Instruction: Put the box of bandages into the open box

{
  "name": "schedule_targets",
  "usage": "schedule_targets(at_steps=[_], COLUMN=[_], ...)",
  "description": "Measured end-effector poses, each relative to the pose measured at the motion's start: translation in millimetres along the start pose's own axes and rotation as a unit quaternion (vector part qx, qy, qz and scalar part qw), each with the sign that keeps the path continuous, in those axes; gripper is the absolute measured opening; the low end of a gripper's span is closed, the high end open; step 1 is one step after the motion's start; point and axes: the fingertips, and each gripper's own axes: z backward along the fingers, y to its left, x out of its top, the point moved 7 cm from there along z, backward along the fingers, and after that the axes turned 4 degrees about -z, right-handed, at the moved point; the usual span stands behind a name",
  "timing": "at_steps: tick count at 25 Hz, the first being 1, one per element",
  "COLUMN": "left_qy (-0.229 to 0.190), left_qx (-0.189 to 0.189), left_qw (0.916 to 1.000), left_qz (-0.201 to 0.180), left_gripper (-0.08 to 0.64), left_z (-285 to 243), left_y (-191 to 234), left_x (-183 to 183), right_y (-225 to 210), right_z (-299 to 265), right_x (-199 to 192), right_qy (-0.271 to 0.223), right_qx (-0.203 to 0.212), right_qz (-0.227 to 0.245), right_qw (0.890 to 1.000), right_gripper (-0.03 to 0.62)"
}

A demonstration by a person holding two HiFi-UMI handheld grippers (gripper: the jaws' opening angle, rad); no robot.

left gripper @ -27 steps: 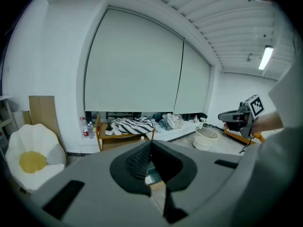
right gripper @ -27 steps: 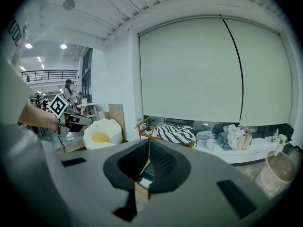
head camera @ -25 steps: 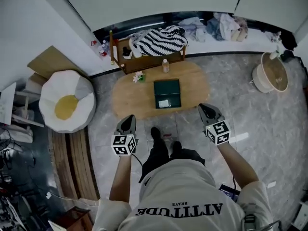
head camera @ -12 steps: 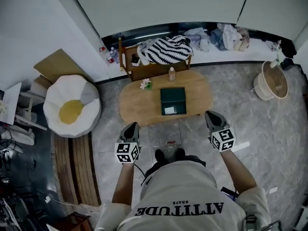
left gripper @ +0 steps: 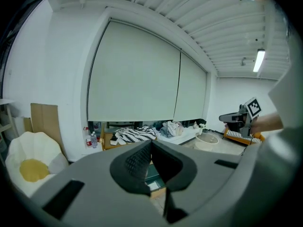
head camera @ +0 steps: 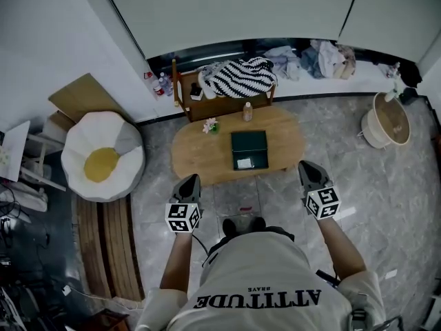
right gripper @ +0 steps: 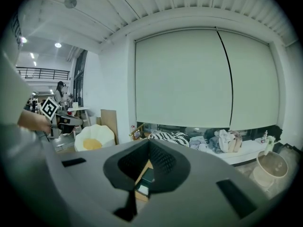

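Standing short of a low oval counter (head camera: 196,154), a person holds 2 claws out in front. The left claw (head camera: 189,181) and right claw (head camera: 305,166) are each closed tip to tip, grip nothing, and sit well apart from the counter. On it rests the dark green open box (head camera: 249,142). A small white box (head camera: 244,162), probably the bandages, lies flat within its near edge. If so, the bandages already sit where the task wants them, though the white box is too small to identify.
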Motion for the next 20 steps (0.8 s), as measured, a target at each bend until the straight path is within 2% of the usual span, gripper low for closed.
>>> schedule_targets(at_steps=[20], left_qy=[-0.004], left_qx=[-0.01], left_qw=[0.9999], left_qz=[-0.006], left_gripper=[0.021], left_z=[0.5], left_y=[4.1], left_x=[5.9], right_y=[4.4], right_z=[3.2], right_x=[2.6], right_qy=[-0.007], right_qx=[-0.007], right_qz=[-0.006], right_qw=[1.0], right_gripper=[0.02])
